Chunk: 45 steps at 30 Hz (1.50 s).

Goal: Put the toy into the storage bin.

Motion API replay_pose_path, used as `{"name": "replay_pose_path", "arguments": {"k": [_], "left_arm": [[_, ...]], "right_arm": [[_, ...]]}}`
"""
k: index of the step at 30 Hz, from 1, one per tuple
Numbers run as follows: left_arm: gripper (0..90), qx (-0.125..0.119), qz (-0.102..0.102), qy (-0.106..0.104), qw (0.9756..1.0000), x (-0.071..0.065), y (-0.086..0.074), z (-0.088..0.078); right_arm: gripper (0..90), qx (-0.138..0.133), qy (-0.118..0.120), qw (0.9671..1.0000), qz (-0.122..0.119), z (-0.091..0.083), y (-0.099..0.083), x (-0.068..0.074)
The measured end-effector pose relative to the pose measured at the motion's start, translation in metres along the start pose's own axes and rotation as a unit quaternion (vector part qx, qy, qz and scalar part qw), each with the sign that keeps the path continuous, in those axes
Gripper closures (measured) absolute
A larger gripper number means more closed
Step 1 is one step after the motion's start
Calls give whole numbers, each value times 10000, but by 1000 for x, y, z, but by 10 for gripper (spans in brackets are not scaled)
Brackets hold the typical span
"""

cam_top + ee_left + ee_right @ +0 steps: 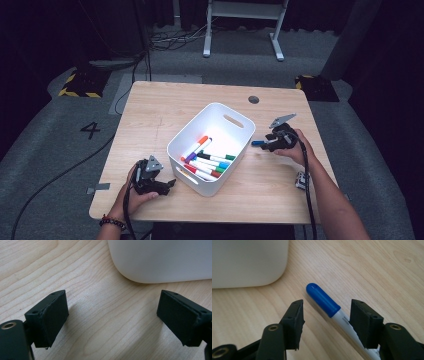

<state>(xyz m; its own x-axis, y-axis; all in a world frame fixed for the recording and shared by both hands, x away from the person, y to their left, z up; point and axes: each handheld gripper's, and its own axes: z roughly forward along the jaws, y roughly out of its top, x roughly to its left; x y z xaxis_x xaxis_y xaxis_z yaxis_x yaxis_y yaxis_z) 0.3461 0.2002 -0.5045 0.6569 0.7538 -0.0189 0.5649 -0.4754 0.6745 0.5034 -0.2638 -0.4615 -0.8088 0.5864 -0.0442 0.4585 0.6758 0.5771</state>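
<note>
Right gripper (pixel 325 322) jaws spread, straddling blue-capped marker (pixel 323 300) lying on table (pixel 374 270), pads not pressing it; cap pokes out past the fingertips. White bin (pixel 247 262) just beyond, up-left of the cap. Left gripper (pixel 112 315) jaws wide apart over bare wood, bin (pixel 162 260) corner ahead of them.

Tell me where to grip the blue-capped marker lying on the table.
Grip the blue-capped marker across its white barrel just behind the cap, coming down from above. It lies flat on the table, and the right gripper already straddles it, jaws open either side.
</note>
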Motion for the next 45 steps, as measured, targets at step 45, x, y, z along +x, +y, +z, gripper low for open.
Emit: {"name": "replay_pose_path", "arguments": {"k": [45], "left_arm": [[103, 0, 1, -1, 10000, 0, 0, 0]], "right_arm": [[746, -395, 618, 9973, 28, -11, -13, 18]]}}
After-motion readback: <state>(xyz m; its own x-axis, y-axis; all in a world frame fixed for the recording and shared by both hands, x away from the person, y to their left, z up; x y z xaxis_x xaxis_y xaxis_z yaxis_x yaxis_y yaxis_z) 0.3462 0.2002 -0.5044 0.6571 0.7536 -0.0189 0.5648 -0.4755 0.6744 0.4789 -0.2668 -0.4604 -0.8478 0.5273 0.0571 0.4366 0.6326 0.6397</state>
